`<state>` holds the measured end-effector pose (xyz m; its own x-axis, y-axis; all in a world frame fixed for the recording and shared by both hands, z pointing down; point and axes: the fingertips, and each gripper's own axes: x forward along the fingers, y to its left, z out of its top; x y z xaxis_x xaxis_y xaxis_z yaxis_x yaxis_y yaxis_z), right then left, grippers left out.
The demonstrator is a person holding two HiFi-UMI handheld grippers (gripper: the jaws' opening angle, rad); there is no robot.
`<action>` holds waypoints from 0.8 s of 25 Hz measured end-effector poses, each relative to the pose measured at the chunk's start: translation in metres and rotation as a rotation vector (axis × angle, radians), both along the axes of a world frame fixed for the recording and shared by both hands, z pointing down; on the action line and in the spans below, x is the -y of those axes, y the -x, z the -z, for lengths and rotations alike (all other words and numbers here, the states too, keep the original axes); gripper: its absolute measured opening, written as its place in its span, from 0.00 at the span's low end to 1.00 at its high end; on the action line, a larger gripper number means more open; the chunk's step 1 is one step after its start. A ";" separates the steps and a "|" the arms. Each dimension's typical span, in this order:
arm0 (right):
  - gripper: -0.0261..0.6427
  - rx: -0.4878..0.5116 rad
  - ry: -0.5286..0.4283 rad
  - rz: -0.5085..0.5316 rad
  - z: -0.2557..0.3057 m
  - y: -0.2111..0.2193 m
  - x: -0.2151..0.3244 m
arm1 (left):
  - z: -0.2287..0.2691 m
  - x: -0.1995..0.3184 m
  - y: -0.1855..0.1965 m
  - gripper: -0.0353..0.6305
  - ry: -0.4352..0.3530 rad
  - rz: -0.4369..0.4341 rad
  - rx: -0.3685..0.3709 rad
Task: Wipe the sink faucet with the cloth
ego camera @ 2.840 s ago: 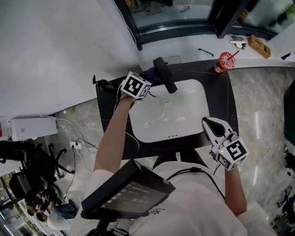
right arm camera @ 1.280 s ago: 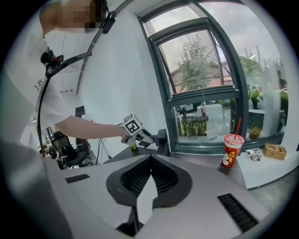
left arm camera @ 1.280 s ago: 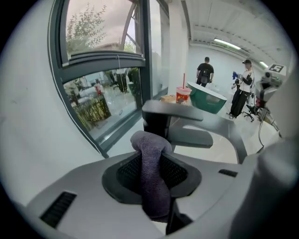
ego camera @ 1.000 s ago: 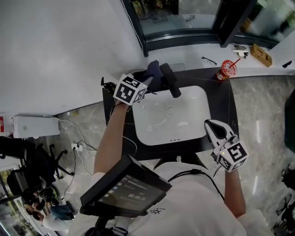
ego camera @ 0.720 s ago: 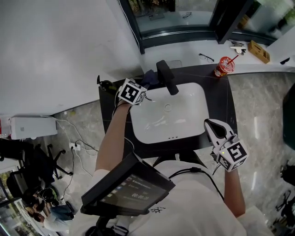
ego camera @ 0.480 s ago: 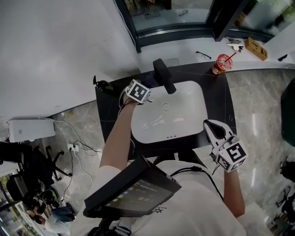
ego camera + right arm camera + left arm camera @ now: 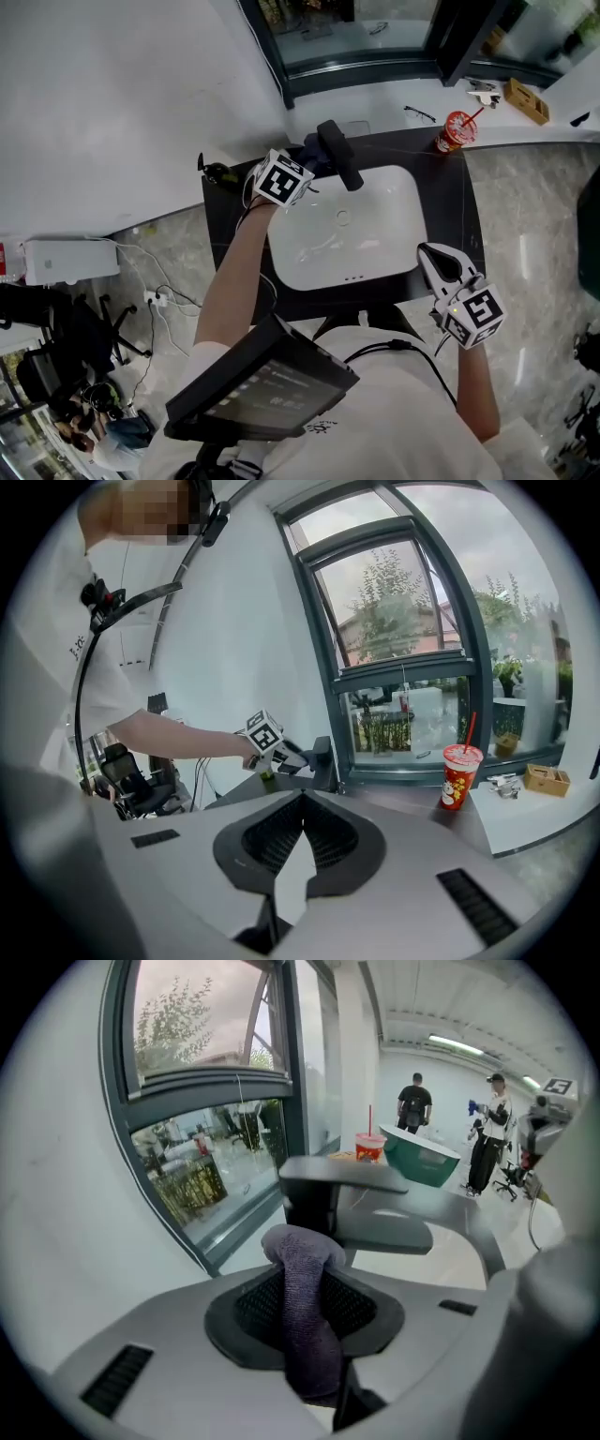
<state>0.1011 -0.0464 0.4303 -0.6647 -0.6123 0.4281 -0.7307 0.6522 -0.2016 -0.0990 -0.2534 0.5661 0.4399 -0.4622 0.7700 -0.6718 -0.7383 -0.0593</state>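
Note:
A black faucet [image 7: 337, 156] stands at the back of the white sink [image 7: 375, 246], set in a dark counter. My left gripper [image 7: 302, 167] is at the faucet's left side, shut on a purple-grey cloth [image 7: 305, 1307]. The cloth's bunched end [image 7: 298, 1244] sticks out past the jaws, right at the faucet's upright column [image 7: 309, 1208]; whether it touches is unclear. My right gripper [image 7: 441, 267] hovers over the counter's front right corner, away from the faucet. Its jaws meet at the tips with nothing between them [image 7: 302, 799].
A red cup with a straw [image 7: 457, 127] stands at the counter's back right, with glasses [image 7: 420, 114] and a small box [image 7: 527, 94] on the white ledge behind. A window frame runs behind the faucet. A black screen [image 7: 262, 380] hangs at my chest. Two people [image 7: 412, 1105] stand far off.
My left gripper, still holding the cloth, has come down from the faucet's top and closer in against its left side. The right gripper has stayed put.

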 end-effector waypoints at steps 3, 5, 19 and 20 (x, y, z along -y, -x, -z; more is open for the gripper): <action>0.04 0.012 -0.015 0.020 0.005 0.008 0.001 | 0.037 0.001 0.000 0.21 -0.067 -0.024 -0.020; 0.04 0.017 -0.025 0.031 0.008 0.012 0.002 | 0.061 -0.001 0.000 0.21 -0.104 -0.019 -0.055; 0.04 -0.008 -0.005 0.027 0.001 -0.004 -0.009 | -0.057 -0.076 -0.006 0.21 0.050 0.032 -0.052; 0.04 -0.011 -0.003 0.024 0.001 -0.006 -0.010 | -0.063 -0.073 -0.011 0.21 0.048 0.036 -0.056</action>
